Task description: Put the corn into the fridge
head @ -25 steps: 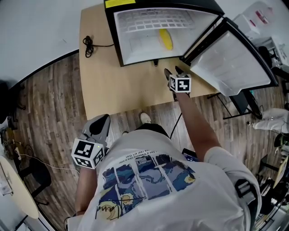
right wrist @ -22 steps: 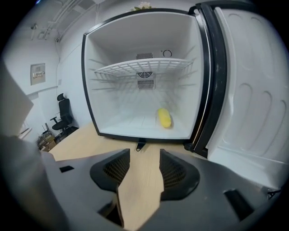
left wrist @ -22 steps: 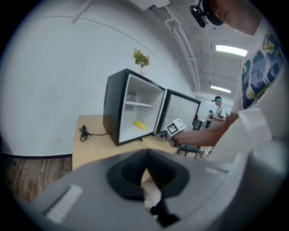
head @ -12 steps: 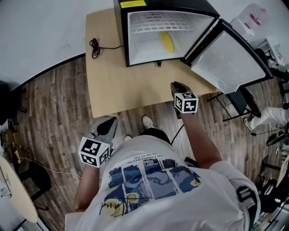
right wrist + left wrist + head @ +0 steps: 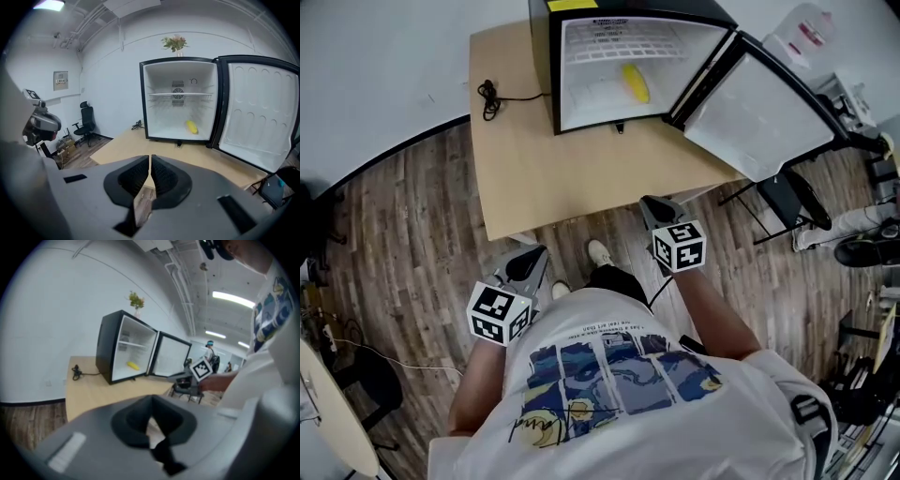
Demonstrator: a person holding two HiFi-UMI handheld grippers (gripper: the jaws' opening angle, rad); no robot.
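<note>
Hovering at the near end of the scene, both grippers sit close to the person's torso. Left gripper (image 5: 532,259): jaws together, nothing between them, over the wood floor (image 5: 403,216) just short of the table (image 5: 544,178). Right gripper (image 5: 652,206): jaws together too, empty, tips at the table's near edge, aimed toward the fridge (image 5: 542,66).

Tabletop between that edge and the fridge is bare. A coiled cable (image 5: 490,97) lies at the far left, beside the fridge.

Fridge stands at the far end of the table, with its door (image 5: 759,117) swung wide to the right. Corn (image 5: 635,82) lies on the fridge floor, under the shelf, right of centre, set back from the opening. Neither gripper is anywhere near it.

Read: the placing step looks done. Corn is inside and released, and both grippers are clear, so the task as worded looks complete.

The only loose end is the open door, if shutting it is wanted. That would call for the right gripper to reach across the table to the door's outer edge and push it round to the left. Closed jaws are fine for a push. The push should be gentle, since the fridge may slide on the table. Corn looks clear of the door's sweep.
</note>
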